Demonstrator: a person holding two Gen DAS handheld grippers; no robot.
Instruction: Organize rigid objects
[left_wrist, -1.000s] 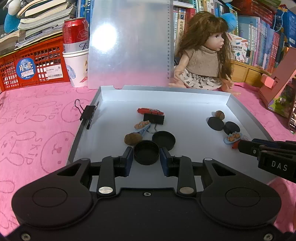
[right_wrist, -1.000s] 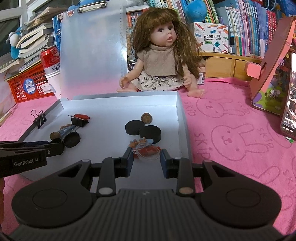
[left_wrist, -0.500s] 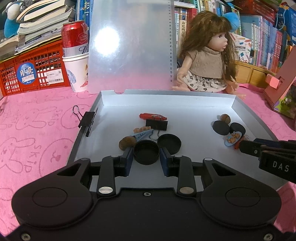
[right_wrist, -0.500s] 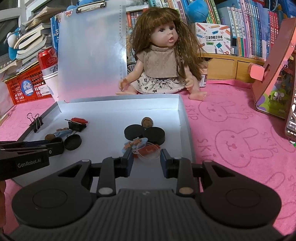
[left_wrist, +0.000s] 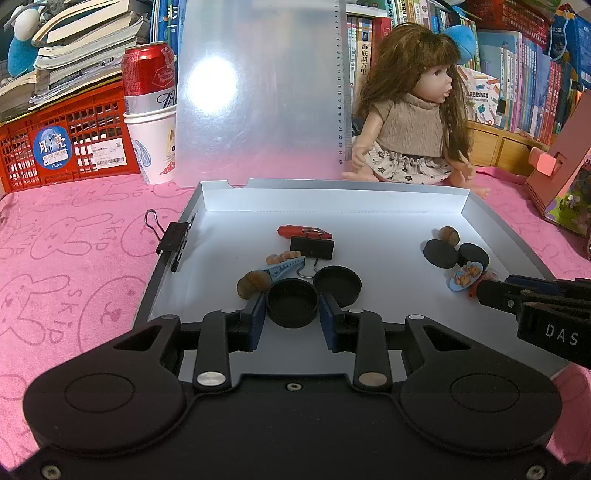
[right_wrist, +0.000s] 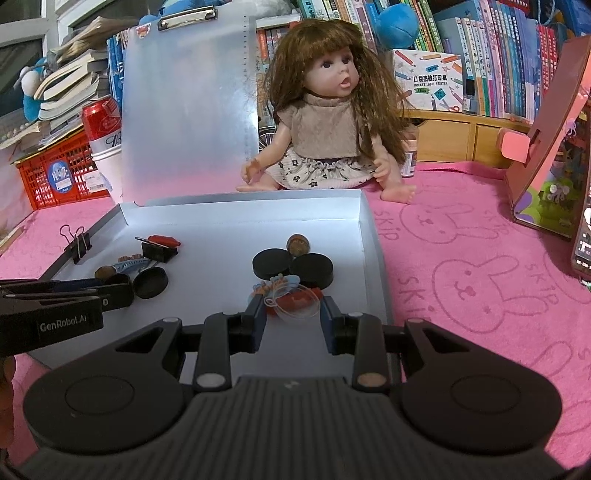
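Observation:
A shallow grey tray (left_wrist: 332, 201) lies on a pink bunny cloth. My left gripper (left_wrist: 291, 314) is shut on a black round cap (left_wrist: 291, 308) at the tray's near left. Just past it lie a second black cap (left_wrist: 338, 286), a walnut (left_wrist: 253, 282), a blue clip (left_wrist: 284, 264), a black binder clip (left_wrist: 312, 247) and a red piece (left_wrist: 304, 232). My right gripper (right_wrist: 293, 314) is shut on a small red item with a clear ring (right_wrist: 295, 301). Beyond that are two black discs (right_wrist: 271, 262) and another walnut (right_wrist: 297, 243).
A binder clip (left_wrist: 173, 240) grips the tray's left wall. Behind the tray stand a clear clipboard (left_wrist: 258, 92), a doll (left_wrist: 410, 122), a red can in a paper cup (left_wrist: 147, 74) and a red crate (left_wrist: 62, 144). A pink cardboard stand (right_wrist: 546, 147) is at right.
Both views shifted slightly in the first half second, so the tray sits a little lower in each picture. Both grips stay the same.

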